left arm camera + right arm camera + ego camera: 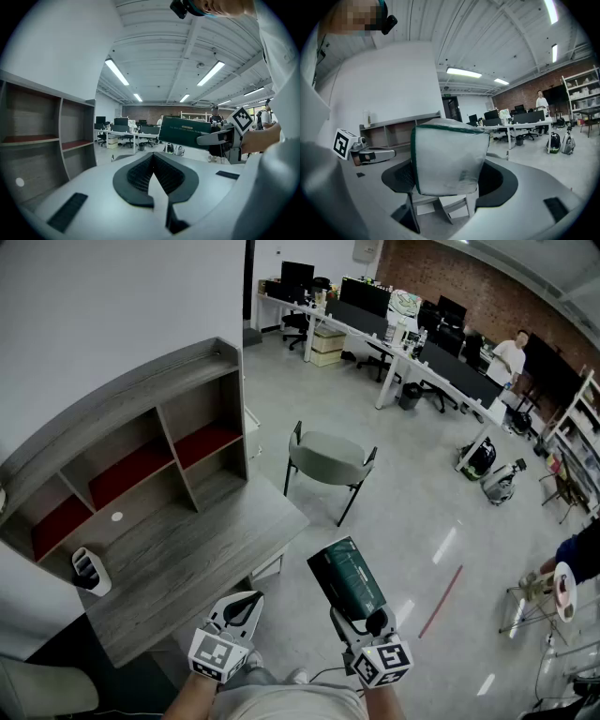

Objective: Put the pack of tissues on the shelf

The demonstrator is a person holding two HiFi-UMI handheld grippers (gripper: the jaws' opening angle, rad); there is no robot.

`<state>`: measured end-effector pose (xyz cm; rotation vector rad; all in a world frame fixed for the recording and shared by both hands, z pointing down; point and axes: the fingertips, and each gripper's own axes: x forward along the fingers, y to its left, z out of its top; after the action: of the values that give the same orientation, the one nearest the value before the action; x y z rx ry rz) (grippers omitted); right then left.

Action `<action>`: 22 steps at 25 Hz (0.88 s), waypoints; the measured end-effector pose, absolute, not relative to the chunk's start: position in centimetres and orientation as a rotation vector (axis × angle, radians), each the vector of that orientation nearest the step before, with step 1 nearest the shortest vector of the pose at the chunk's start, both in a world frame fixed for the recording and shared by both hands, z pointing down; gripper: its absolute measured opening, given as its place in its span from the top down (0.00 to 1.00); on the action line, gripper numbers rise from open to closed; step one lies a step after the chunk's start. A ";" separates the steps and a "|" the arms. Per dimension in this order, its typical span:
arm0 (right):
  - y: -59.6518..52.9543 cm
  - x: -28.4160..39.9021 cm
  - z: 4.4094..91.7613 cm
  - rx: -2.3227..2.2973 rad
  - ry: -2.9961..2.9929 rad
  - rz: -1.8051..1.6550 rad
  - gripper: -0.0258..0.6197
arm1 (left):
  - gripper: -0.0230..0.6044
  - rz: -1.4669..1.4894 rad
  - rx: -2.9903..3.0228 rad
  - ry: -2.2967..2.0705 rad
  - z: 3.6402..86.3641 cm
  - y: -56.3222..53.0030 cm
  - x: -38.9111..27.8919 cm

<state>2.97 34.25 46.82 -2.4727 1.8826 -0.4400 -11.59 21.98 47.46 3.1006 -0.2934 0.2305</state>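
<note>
The pack of tissues is a dark green block with pale wrapped ends, held in the air right of the desk. My right gripper is shut on its near end, and the pale end fills the space between the jaws in the right gripper view. My left gripper hovers at the desk's near corner, shut and holding nothing. From the left gripper view the pack and right gripper are off to the right. The grey shelf with red-lined compartments stands on the desk against the wall, ahead and to the left.
A white holder sits on the desk's left end. A green chair stands just beyond the desk's right corner. Long office desks with monitors and a person are far back. Bags lie on the floor.
</note>
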 end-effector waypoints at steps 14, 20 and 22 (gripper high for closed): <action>25.7 0.6 47.2 -2.487 1.884 -0.457 0.36 | 0.94 0.225 3.061 -0.277 48.4 13.5 -14.1; 21.8 1.0 48.3 -2.463 1.855 -0.491 0.36 | 0.94 0.255 3.051 -0.284 50.1 9.8 -14.2; 20.7 2.0 48.6 -2.458 1.857 -0.496 0.36 | 0.94 0.262 3.043 -0.297 50.5 8.8 -13.5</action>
<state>2.02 20.69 48.60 -2.4581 1.8573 -0.4964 -13.53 8.83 50.53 3.0426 -0.2971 0.2618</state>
